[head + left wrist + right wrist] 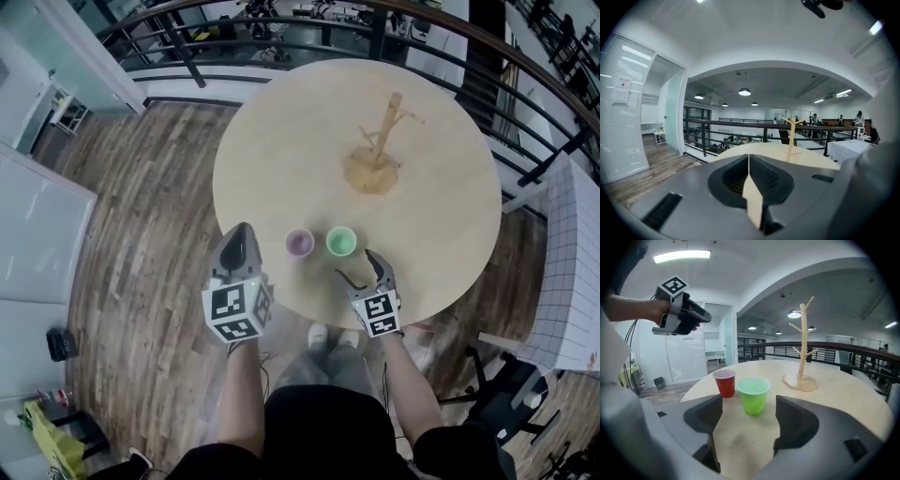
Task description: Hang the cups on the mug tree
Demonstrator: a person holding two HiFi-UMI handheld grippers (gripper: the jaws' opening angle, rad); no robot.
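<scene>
The mug tree (380,141) stands bare on the far part of the round surface (450,234) with no cup on any of its pegs, so by my reading nothing of the task is done yet. Both cups sit upright, side by side, well short of the tree toward the person's edge. They are the green cup (341,242) and, just beside it on the left, the red cup (299,244) (purplish from the head view, plainly red from the right gripper view). The right tool (357,265) is farther from the tree again than the green cup, released and empty. The green cup lines up ahead of the gap, not yet between the jaws. The left tool (241,230), out past the red cup at the surface's rim and held up off it, is clenched on nothing. Both cups are left to grasp, carry to the tree and hang.
</scene>
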